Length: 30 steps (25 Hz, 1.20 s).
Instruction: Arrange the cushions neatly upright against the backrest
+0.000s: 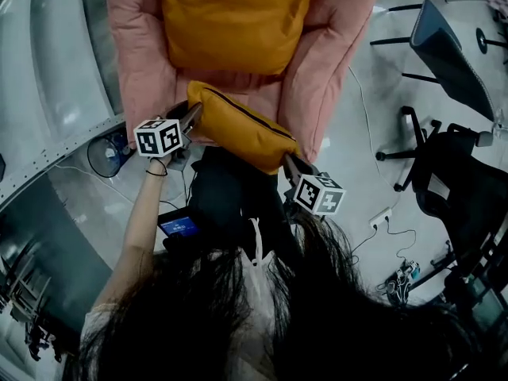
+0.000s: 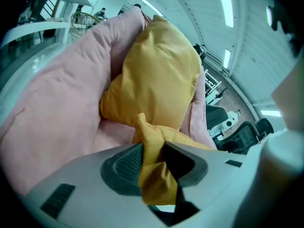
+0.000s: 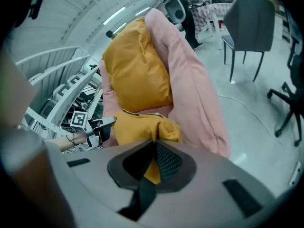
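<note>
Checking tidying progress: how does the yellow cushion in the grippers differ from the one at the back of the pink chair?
The held cushion is pinched at its ends by the left gripper and right gripper; the back cushion rests ungripped. The held cushion lies sideways at the front of the pink chair; the back cushion leans at its back. Both are mustard yellow.

Pink armchair (image 1: 139, 62) carries mustard cushion (image 1: 238, 18), propped upright.
</note>
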Tool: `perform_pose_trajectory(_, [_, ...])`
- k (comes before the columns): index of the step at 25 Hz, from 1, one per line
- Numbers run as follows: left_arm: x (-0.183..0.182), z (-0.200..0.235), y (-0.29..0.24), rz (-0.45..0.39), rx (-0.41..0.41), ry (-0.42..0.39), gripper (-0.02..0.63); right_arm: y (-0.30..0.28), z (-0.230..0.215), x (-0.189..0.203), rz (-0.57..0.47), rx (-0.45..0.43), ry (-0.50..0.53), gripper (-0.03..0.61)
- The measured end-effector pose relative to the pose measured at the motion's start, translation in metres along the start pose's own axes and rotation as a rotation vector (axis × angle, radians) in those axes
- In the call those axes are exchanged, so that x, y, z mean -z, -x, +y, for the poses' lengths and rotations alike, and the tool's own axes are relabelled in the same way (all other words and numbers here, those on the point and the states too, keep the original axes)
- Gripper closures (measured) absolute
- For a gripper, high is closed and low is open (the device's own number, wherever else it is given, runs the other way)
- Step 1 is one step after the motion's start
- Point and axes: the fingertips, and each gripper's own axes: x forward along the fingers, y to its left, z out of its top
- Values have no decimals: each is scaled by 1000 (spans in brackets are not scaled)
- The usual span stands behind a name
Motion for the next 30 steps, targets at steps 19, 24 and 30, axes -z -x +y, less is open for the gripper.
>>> perform_pose_trajectory(19, [-78, 54, 14, -177, -135, 52, 469, -111, 19, -152, -24, 104, 317, 545])
perform_pose_trajectory(24, [-83, 67, -7, -139, -141, -5, 466, -132, 16, -155, -1, 96, 329, 546])
perform_pose_trajectory(30, [-64, 85, -38, 5, -133, -1, 445, -162, -5, -135, 155, 181, 460, 545])
